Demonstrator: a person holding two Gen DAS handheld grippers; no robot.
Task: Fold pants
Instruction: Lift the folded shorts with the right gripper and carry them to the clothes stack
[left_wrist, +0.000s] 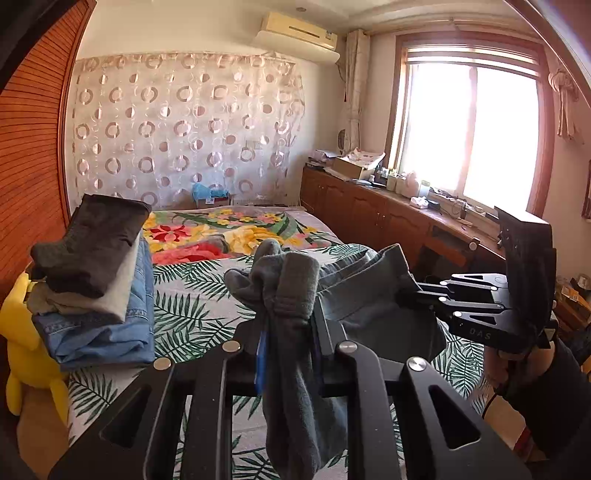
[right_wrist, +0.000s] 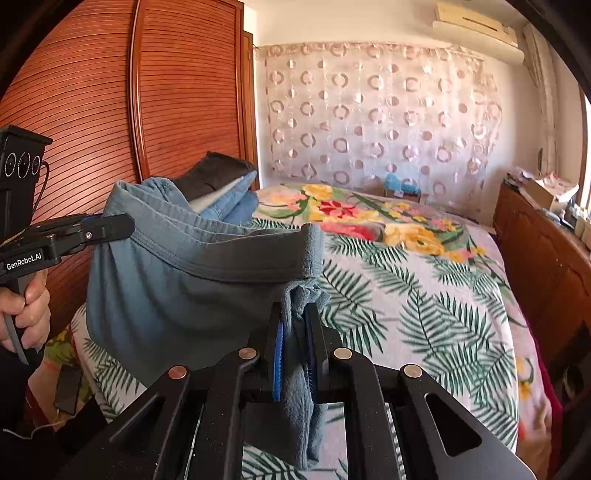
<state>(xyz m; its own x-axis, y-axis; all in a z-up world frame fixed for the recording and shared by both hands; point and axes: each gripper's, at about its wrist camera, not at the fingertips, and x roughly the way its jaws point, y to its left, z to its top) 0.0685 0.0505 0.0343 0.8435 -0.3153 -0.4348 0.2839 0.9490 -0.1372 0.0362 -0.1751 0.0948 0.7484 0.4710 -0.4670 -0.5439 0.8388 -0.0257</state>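
We find the left gripper (left_wrist: 286, 328) pinching a bunched corner of the grey-blue soft knit pants (right_wrist: 177, 280), and the right gripper (right_wrist: 295, 332) pinching the opposite corner of the same waistband; both sets of jaws are pressed close on cloth. The pants hang in the air between the two tools, above the near part of the bed with the palm-leaf printed cover (right_wrist: 424, 306), the waistband stretched roughly level and the body drooping below it. In our judgement the step in hand is spreading the garment before laying it flat; it will go best if both corners are kept at equal height and the band taut, so the legs hang straight and untwisted. On clearances: the stack of folded clothes, dark grey over pale grey over blue denim (left_wrist: 92, 280), sits at the left edge of the bed, near the left gripper, and a yellow plush toy (left_wrist: 22, 332) lies beside it. The middle and right of the cover are open, bounded on the right by the low wooden cabinet (left_wrist: 369, 214). We recommend lowering there.
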